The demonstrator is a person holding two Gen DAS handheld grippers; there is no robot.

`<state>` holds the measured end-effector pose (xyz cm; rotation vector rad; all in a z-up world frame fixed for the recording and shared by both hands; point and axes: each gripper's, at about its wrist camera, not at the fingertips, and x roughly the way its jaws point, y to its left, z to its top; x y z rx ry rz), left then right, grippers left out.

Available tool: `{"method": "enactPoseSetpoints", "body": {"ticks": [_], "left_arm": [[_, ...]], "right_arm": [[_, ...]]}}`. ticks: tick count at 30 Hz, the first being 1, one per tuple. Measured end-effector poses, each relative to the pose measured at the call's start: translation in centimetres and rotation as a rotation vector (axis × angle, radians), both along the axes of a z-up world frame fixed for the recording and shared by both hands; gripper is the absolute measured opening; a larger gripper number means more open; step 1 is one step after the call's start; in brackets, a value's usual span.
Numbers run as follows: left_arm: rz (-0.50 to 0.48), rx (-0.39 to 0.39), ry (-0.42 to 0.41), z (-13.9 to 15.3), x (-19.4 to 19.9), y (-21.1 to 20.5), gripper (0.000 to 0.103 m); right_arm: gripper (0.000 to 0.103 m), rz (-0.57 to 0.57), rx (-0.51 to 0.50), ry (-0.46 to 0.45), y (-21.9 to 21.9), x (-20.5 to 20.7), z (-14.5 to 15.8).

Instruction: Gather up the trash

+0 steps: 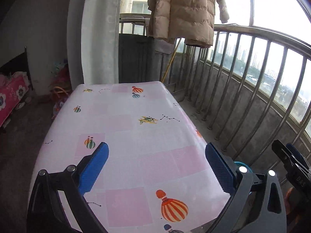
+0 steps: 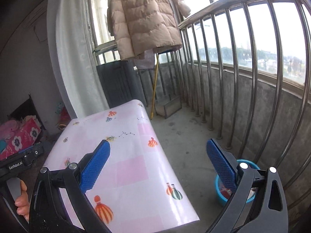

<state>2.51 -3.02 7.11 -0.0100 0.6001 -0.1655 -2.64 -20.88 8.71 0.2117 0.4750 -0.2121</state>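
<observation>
Both tools — left tool (image 1: 156, 167), right tool (image 2: 158, 165) — gape wide, holding nothing, above the table (image 1: 126, 116).

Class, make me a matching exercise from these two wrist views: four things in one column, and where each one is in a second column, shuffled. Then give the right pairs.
Things:
1. puffer coat
2. blue bin
3. tablecloth
4. yellow pole

Places:
A. spread over the table
B. on the floor beside the table, near the railing
C. hanging up by the window
D. leaning in the far corner

Pairs: 1-C, 2-B, 3-A, 4-D
</observation>
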Motion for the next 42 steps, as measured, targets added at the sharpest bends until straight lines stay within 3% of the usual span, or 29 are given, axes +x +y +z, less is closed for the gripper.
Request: {"method": "enactPoseSetpoints", "body": {"ticks": [2,6,9,12,16,28,42], "left_arm": [[0.057,0.052,-0.018,-0.7,-1.5,1.5,0.097],[0.197,0.072,-0.031,-2.4,-3.9,3.8,0.097],[0.259,0.048,0.059,-4.4,-4.6,4.7,0.097],[0.247,0.011,0.210,-6.9,-4.5,4.8,0.097],[0.203,0.071,0.305,-8.8,-4.5,3.2,0.097],[0.110,0.149,0.334,-9.7,-3.7,-0.1,0.097],[0.046,0.143,0.328,-9.2,-3.1,-2.8,0.097]], "right_arm": [[0.095,0.019,-0.054,0.036,2.0,-0.2,-0.1],[0.095,0.060,-0.136,0.086,5.4,-1.1,-1.3],[0.095,0.090,-0.135,0.182,6.6,-1.5,-2.6],[0.095,0.087,-0.125,0.301,6.5,-1.0,-4.3],[0.095,0.071,-0.165,0.388,6.3,-0.9,-5.9],[0.095,-0.020,-0.143,0.456,4.4,-1.3,-7.4],[0.095,-0.078,-0.146,0.468,3.1,-1.9,-7.7]]}}
